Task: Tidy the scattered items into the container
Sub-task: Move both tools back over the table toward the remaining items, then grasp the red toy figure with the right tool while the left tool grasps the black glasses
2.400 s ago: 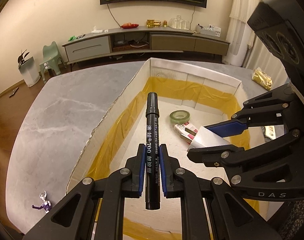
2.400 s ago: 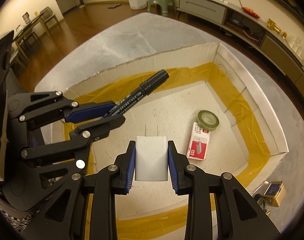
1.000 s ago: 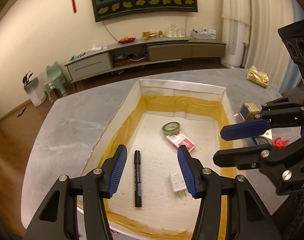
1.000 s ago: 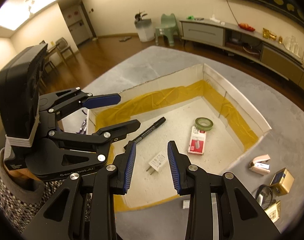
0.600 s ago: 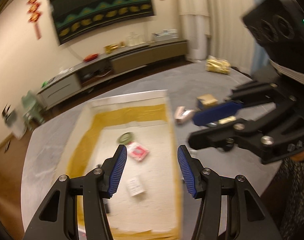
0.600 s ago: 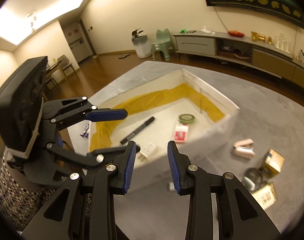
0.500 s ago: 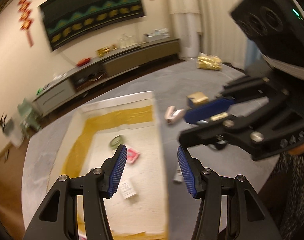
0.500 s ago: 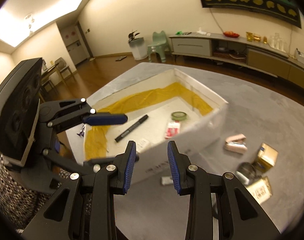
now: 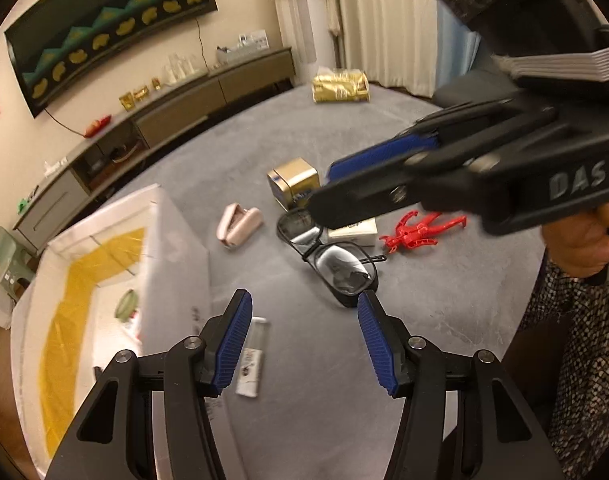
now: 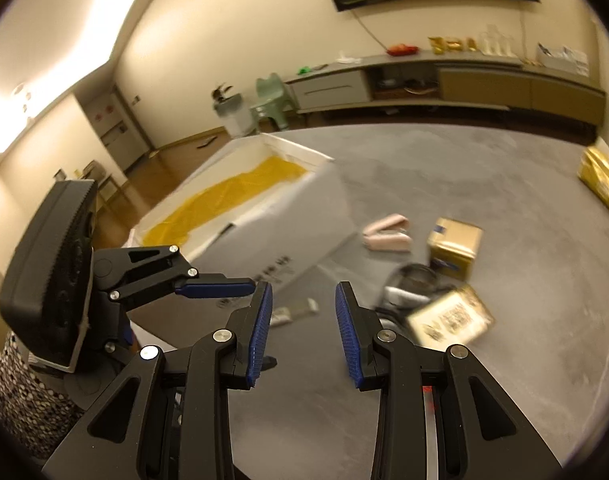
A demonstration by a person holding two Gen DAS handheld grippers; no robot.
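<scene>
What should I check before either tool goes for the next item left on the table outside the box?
1. Left tool empty and open: ok.
2. Right tool empty and open: ok.
3. Items still to collect: ok. The glasses, pink stapler, gold box, red figure and a small flat packet lie on the grey table.
4. Closest target for the left tool: ok, the packet lies just by its left finger, beside the white box.
5. Glasses free to lift: cannot tell, the right tool hides their far lens.
6. Sharp view: not ok, the right wrist view is blurred.
</scene>
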